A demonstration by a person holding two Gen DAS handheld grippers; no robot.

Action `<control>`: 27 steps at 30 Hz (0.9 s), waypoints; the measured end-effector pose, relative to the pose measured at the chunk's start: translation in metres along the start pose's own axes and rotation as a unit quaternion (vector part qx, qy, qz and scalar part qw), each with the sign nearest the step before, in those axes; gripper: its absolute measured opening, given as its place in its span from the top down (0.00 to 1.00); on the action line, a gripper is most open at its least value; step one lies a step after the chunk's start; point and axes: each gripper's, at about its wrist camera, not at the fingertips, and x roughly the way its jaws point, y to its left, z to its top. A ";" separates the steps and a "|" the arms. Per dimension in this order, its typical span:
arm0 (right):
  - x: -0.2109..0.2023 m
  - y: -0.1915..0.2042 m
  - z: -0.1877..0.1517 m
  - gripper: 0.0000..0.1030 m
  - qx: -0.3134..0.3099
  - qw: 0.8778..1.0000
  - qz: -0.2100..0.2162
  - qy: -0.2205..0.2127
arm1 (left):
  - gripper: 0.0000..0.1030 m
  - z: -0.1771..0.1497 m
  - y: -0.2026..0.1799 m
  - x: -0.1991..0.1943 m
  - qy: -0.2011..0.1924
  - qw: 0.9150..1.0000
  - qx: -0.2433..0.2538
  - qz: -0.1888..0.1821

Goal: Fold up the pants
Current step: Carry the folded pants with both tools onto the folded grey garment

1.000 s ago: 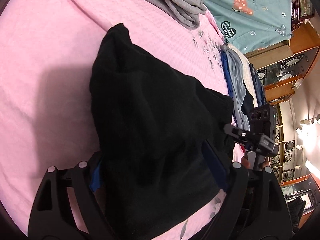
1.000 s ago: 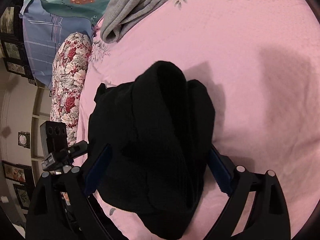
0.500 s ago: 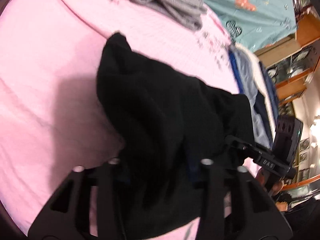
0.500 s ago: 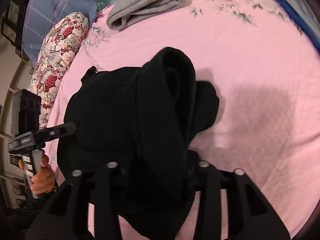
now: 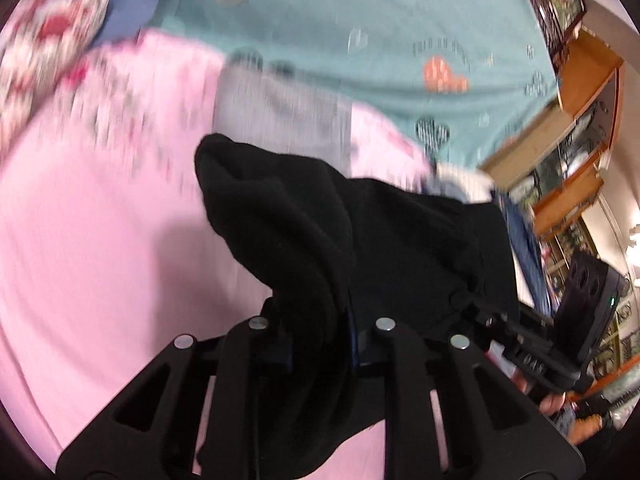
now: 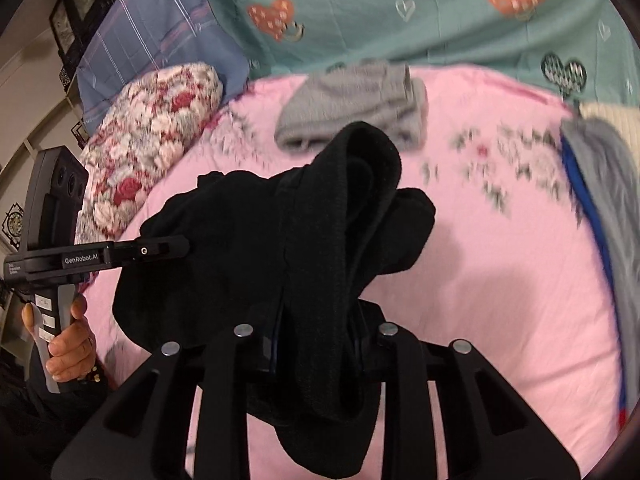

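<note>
The black pants (image 5: 380, 224) hang bunched between both grippers, lifted off the pink bed sheet (image 5: 100, 260). My left gripper (image 5: 320, 344) is closing its jaws, with a thick fold of the pants pinched between the pads. My right gripper (image 6: 316, 344) is also closing on another fold of the black pants (image 6: 240, 240). In the right wrist view the left gripper's fingers (image 6: 160, 248) reach into the cloth from the left, held by a hand (image 6: 68, 344). The fingertips are hidden by fabric.
A folded grey garment (image 6: 352, 100) lies further up the bed. A floral pillow (image 6: 152, 128) and a teal blanket (image 6: 400, 12) sit at the head. A stack of folded clothes (image 6: 600, 184) lines the right edge. Wooden cabinets (image 5: 572, 128) stand beyond.
Both grippers went from wide open around the pants to pinched on them, then rose, lifting the cloth off the bed and bringing the head of the bed into view.
</note>
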 end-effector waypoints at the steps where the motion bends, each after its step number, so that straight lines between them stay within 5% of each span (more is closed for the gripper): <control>1: 0.000 -0.001 0.016 0.75 -0.008 1.000 -0.002 -0.013 | 0.82 0.029 -0.003 0.004 -0.015 1.000 0.002 0.004; 7: 0.038 -0.023 0.153 0.74 0.005 0.998 -0.013 -0.062 | 0.81 0.170 0.005 0.068 -0.040 0.998 0.013 0.051; 12: 0.112 -0.063 0.239 0.74 0.037 0.998 -0.032 -0.045 | 0.79 0.209 0.050 0.155 0.005 0.997 -0.013 0.078; 13: 0.130 -0.073 0.249 0.74 0.040 0.998 -0.039 -0.040 | 0.73 0.206 0.064 0.174 0.020 0.996 -0.024 0.088; 15: 0.164 -0.091 0.259 0.73 0.037 0.998 -0.046 -0.024 | 0.39 0.198 0.085 0.190 0.021 0.993 -0.036 0.111; 16: 0.181 -0.099 0.259 0.69 0.034 0.998 -0.050 -0.010 | 0.12 0.194 0.093 0.190 0.010 0.991 -0.040 0.125; 20: 0.215 -0.124 0.242 0.24 0.042 0.994 -0.099 -0.005 | 0.07 0.193 0.097 0.171 -0.003 0.988 -0.052 0.148; 27: 0.166 -0.102 0.252 0.22 0.046 0.990 -0.124 -0.041 | 0.04 0.184 0.018 0.063 -0.095 0.967 0.030 0.234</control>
